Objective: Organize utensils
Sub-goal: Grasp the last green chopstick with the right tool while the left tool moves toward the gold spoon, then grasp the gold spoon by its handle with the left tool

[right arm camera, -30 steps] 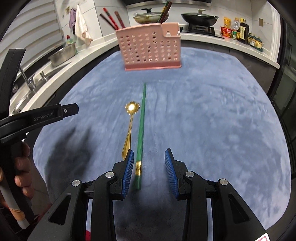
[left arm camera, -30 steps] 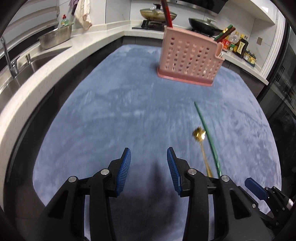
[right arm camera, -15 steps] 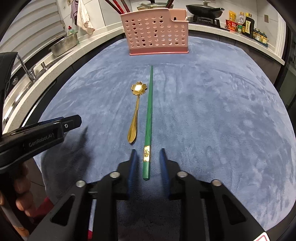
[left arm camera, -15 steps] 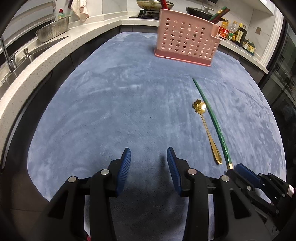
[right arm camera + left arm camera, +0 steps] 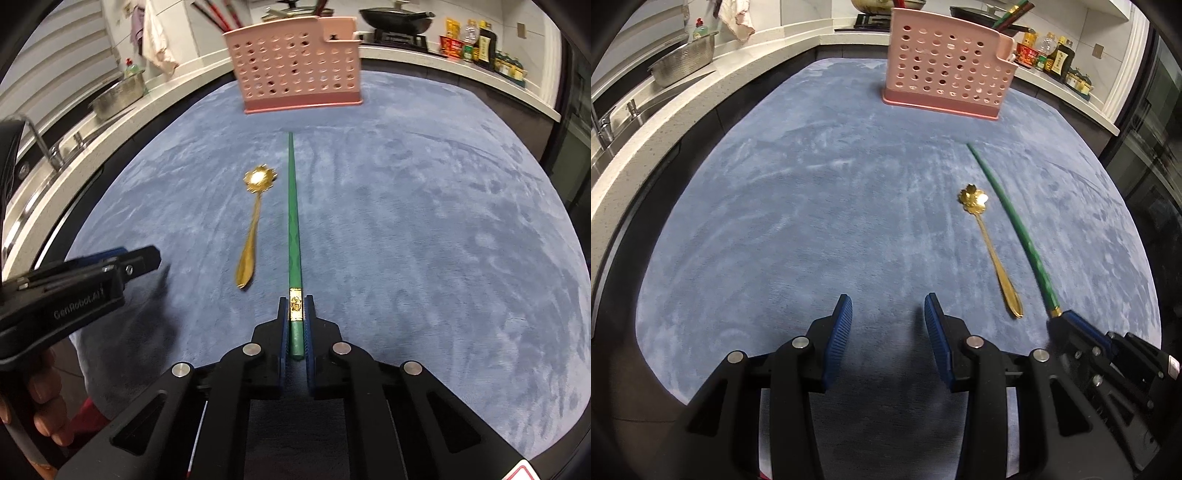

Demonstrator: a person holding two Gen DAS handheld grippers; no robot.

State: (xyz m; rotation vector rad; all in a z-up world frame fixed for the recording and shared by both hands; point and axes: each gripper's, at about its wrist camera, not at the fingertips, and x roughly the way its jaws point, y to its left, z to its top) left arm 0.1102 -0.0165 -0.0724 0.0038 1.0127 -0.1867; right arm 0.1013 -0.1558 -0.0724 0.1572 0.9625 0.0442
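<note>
The right gripper (image 5: 296, 314) sat low with its jaws clamped tight. The left gripper (image 5: 888, 315) hung alongside it, level, jaws spread wide with nothing between them.

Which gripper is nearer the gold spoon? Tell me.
Right. The right gripper, shut on the green chopstick, sits just beside the gold spoon handle; the left gripper hangs open farther off.
</note>
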